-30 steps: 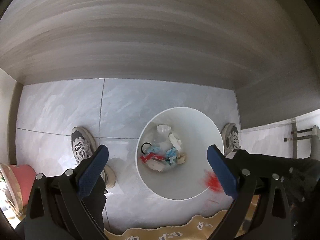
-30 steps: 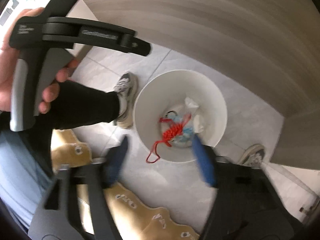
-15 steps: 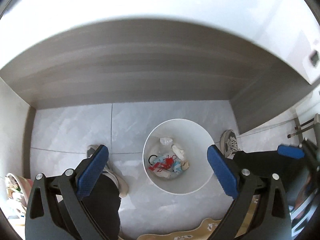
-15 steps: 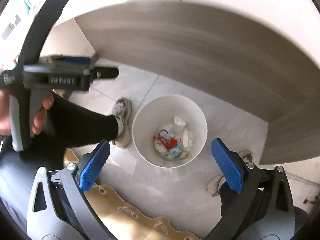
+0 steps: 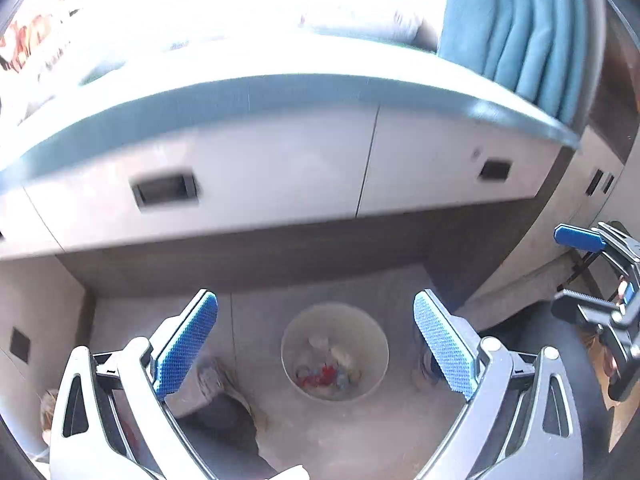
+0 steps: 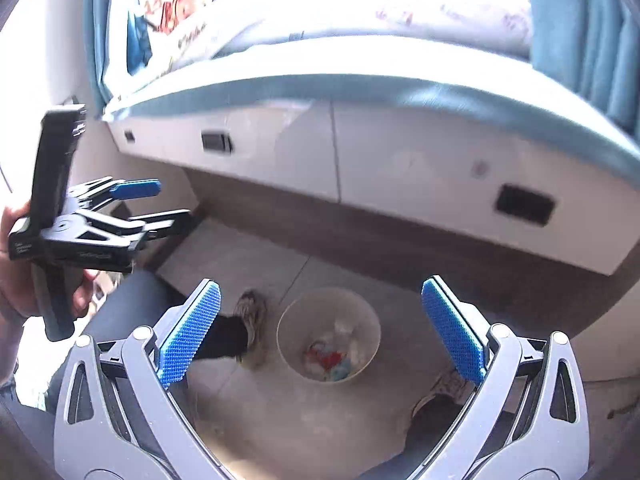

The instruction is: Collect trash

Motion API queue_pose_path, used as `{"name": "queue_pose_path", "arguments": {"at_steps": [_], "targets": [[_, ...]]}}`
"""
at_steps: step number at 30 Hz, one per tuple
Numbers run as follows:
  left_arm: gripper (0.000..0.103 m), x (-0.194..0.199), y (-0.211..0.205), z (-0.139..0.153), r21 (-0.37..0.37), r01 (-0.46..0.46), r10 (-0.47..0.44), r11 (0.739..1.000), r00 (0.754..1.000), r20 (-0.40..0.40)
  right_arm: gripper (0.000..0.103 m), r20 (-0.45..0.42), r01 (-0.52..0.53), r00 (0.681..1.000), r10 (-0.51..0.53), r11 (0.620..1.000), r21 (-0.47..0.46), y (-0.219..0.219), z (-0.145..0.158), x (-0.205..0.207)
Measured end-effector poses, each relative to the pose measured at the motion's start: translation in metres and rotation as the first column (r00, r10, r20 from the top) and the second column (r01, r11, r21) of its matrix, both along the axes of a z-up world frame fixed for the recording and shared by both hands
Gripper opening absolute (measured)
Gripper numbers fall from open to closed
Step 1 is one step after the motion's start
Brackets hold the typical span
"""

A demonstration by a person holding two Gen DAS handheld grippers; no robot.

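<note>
Both grippers now stand higher above the white bin (image 5: 334,354) than a second ago; the bin looks smaller and the drawer fronts (image 5: 256,176) and desk edge (image 5: 280,88) have come into view. Right gripper (image 6: 320,328): its jaws have just been opening and now stand wide apart, nothing between them. Left gripper (image 5: 316,344): jaws likewise wide apart and empty. Trash (image 6: 332,358), a mix of red, white and pale blue scraps, lies at the bottom of the bin on the floor under the desk.

With both tools empty, the drop appears done and the step in hand is probably withdrawal toward the next piece. It is done well by lifting clear of the desk edge before turning, jaws kept apart for the next pick.

Surroundings: the person's shoes (image 6: 250,316) stand on either side of the bin, one just beside its rim. A teal curtain (image 5: 516,24) hangs at upper right; the desktop is overexposed and its contents cannot be read. The overhanging desk edge and the neighbouring gripper are the likeliest obstacles.
</note>
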State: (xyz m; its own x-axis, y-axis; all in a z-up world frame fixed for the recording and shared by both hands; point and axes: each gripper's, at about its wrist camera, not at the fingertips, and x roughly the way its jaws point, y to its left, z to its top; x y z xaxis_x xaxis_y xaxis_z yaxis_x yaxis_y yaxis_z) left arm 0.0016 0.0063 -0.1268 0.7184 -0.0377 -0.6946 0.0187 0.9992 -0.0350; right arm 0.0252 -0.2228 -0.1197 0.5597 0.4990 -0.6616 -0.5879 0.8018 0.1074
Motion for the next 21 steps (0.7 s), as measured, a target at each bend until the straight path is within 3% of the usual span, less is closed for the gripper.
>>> {"name": "queue_pose_path", "arguments": {"at_steps": [10, 15, 21], "targets": [[0.097, -0.048, 0.0, 0.092, 0.032, -0.001, -0.006, 0.999, 0.975, 0.22, 0.098, 0.161, 0.071, 0.984, -0.078, 0.996, 0.047, -0.028, 0.071, -0.041], [0.097, -0.069, -0.005, 0.121, 0.029, 0.002, -0.01, 1.0, 0.958, 0.287, 0.098, 0.252, 0.076, 0.963, -0.093, 0.994, 0.078, -0.034, 0.109, -0.069], [0.097, -0.094, -0.011, 0.143, 0.004, 0.024, -0.024, 1.0, 0.943, 0.333, 0.098, 0.29, 0.095, 0.95, -0.112, 0.993, 0.072, -0.036, 0.137, -0.089]]}}
